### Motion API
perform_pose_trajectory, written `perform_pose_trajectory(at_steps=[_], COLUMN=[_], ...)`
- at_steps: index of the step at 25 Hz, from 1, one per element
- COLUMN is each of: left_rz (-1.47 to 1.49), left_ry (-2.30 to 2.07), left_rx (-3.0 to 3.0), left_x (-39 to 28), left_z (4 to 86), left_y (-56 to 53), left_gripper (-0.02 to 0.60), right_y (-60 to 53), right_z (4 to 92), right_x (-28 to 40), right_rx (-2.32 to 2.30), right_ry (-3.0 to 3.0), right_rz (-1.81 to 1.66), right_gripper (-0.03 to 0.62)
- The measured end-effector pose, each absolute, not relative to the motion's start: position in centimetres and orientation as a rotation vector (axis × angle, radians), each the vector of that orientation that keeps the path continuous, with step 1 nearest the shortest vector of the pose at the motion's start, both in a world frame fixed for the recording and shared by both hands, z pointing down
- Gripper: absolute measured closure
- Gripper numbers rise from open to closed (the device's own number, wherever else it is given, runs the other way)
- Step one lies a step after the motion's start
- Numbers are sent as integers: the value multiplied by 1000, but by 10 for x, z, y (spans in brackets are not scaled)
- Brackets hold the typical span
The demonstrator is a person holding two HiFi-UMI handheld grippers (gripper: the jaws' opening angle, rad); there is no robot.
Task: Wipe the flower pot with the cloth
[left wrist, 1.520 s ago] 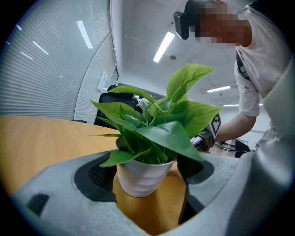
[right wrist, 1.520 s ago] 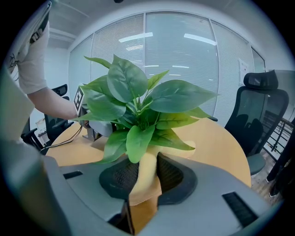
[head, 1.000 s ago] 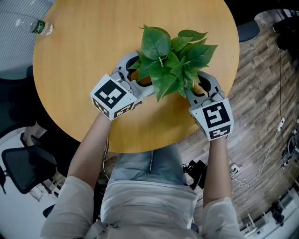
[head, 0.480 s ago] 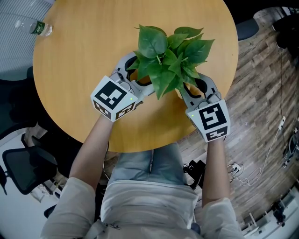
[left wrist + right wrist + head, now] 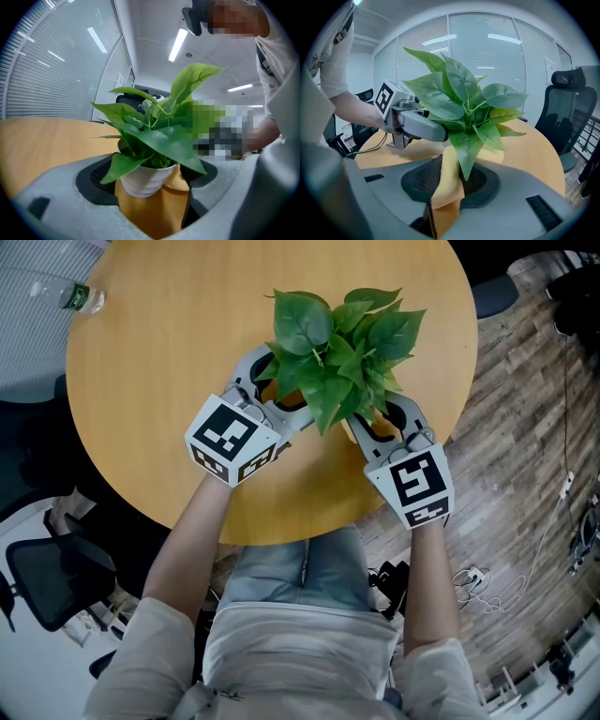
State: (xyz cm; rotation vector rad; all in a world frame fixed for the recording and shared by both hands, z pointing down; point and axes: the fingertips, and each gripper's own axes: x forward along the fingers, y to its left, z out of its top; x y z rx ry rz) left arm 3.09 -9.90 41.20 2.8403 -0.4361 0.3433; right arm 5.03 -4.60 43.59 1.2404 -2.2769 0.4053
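Water bottle (image 5: 80,294) just beside rnd wood table (image 5: 169,352); blk office chair (image 5: 47,582) & cables (image 5: 511,592) on floor (image 5: 525,427)

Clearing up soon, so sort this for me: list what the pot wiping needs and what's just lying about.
In use: flower pot, cloth, left tongs, right tongs.
Lying about: water bottle, office chair.

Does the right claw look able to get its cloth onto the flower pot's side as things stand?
Likely yes: the right claw grips the cloth right beside the flower pot, held by the left claw; only leaves overhang.
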Motion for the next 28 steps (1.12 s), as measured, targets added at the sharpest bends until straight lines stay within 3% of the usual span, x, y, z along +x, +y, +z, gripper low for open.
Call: perform_pose_trajectory(at_steps=[19, 28], left_rz=[371, 390], left_ry=[-674, -582], left_rx=[2749, 2825], left_x=[30, 25], left_z=[413, 414], left_y=[-98, -99], left_gripper=[166, 166], right_y=[-41, -41], right_z=[439, 440], right_x=[32, 37], right_rx=[1184, 1184], right_ry=[-2308, -2326], right_rz=[406, 434], right_gripper=[503, 503])
